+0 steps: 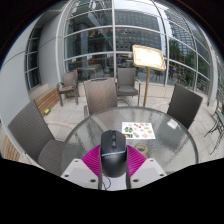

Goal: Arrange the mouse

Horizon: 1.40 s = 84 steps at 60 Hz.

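Mouse (112,152) sits dead centre between the jaws, long axis running straight ahead along the fingers, its rounded rear end toward the camera and its cable trailing back out of view below. Gripper (112,170) has a pink pad showing on each side of the mouse body; the pads look right up against its flanks, so I read the jaws as closed on the mouse, though I can't confirm real squeeze from this angle. Can't tell whether the mouse is lifted or resting on the surface. Only one gripper here, so no choice of hand. Surface (150,150) is a round glass tabletop, see-through and likely slippery, so the mouse could slide when set down. A card with coloured dots (139,130) lies just ahead and to the right of the mouse, near but apart. Beyond: several grey chairs (100,95) ring the surface, a wooden stand with a tilted top (150,58) behind them, then tall glass walls (90,40) facing other buildings.
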Each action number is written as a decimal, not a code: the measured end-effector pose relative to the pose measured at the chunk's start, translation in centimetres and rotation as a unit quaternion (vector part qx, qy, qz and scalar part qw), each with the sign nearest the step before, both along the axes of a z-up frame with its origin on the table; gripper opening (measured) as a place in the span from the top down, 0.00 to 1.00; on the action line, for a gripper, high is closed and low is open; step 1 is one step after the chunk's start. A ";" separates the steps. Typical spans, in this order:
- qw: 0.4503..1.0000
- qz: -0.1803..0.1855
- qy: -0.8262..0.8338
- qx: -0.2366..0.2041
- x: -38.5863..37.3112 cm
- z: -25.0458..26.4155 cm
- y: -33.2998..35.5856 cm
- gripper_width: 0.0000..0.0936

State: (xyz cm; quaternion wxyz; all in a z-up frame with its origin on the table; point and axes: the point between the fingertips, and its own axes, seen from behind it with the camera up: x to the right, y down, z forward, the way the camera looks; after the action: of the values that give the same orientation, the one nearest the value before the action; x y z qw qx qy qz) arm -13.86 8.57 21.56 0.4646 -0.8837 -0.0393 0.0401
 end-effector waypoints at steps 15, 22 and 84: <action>0.991 0.009 -0.020 -0.134 -5.3 -17.1 -6.7 0.66; 0.986 0.002 -0.028 -0.164 -5.4 -21.8 -9.3 0.66; 0.999 -0.032 0.013 -0.019 7.8 -1.4 -21.0 0.08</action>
State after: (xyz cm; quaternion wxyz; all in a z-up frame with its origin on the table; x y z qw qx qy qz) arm -6.09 -12.46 20.21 0.4488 -0.8928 -0.0042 0.0377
